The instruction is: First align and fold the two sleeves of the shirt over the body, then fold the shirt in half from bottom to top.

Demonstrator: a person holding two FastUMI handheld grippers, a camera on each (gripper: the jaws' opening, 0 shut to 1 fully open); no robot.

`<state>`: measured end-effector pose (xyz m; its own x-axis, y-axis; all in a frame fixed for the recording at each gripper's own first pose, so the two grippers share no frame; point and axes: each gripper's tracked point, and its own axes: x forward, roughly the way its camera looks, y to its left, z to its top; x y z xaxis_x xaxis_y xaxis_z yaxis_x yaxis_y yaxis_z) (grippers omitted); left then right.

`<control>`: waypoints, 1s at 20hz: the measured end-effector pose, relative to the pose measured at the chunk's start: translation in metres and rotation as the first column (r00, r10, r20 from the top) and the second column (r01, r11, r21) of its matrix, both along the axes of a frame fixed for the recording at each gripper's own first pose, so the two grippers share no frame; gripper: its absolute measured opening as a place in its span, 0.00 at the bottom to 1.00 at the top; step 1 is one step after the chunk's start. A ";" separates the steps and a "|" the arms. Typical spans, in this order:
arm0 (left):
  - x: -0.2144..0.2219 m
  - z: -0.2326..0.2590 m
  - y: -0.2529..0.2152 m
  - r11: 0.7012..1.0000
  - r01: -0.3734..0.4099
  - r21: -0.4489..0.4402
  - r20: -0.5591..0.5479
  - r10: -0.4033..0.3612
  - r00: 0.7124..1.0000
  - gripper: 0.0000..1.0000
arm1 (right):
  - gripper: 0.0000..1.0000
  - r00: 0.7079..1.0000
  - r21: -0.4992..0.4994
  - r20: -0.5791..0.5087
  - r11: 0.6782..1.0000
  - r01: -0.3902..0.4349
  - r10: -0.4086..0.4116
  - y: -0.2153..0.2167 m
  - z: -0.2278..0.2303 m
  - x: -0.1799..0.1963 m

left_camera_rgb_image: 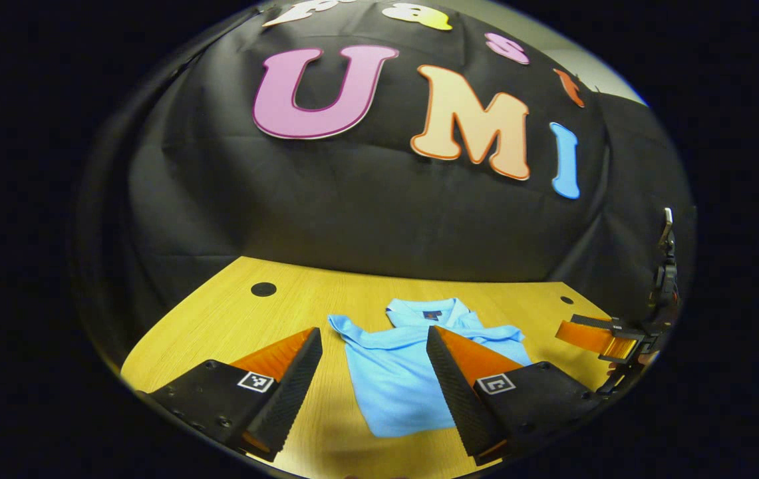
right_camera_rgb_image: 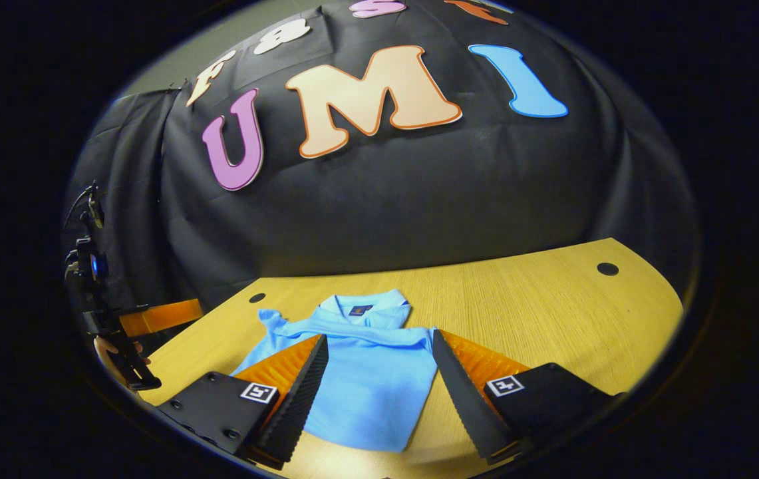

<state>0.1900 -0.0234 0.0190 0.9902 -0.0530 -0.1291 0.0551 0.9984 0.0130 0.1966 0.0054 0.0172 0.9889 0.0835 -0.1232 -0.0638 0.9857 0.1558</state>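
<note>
A light blue polo shirt (left_camera_rgb_image: 396, 376) lies flat on the wooden table (left_camera_rgb_image: 219, 326), collar toward the far wall, with both sleeves lying across its chest. My left gripper (left_camera_rgb_image: 374, 339) hovers open above the shirt's left side, nothing between its fingers. In the right gripper view the same shirt (right_camera_rgb_image: 369, 379) lies below my right gripper (right_camera_rgb_image: 379, 346), which is open and empty over its middle. The right gripper (left_camera_rgb_image: 602, 336) also shows at the far right of the left gripper view, and the left gripper (right_camera_rgb_image: 159, 316) at the far left of the right gripper view, held by a hand (right_camera_rgb_image: 110, 349).
The table has round cable holes (left_camera_rgb_image: 263, 289) near its back corners, one also on the right (right_camera_rgb_image: 607, 269). The black cloth wall stands right behind the table. Bare wood lies to the right of the shirt (right_camera_rgb_image: 552, 313).
</note>
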 end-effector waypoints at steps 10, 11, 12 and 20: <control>-0.076 -0.029 -0.050 0.995 0.099 0.025 0.045 -0.100 0.994 0.94 | 0.98 0.996 -0.069 0.094 0.998 0.014 -0.007 -0.007 -0.008 -0.091; -0.078 -0.031 -0.052 0.995 0.097 0.024 0.050 -0.099 0.994 0.94 | 0.98 0.995 -0.065 0.097 0.998 0.013 -0.006 -0.006 -0.009 -0.095; -0.077 -0.034 -0.053 0.995 0.093 0.023 0.051 -0.094 0.994 0.94 | 0.98 0.995 -0.056 0.098 0.998 0.006 0.000 -0.003 -0.014 -0.102; -0.082 -0.041 -0.069 0.995 0.099 0.027 0.052 -0.100 0.994 0.94 | 0.98 0.985 -0.055 0.173 0.998 0.005 0.005 -0.002 0.006 -0.120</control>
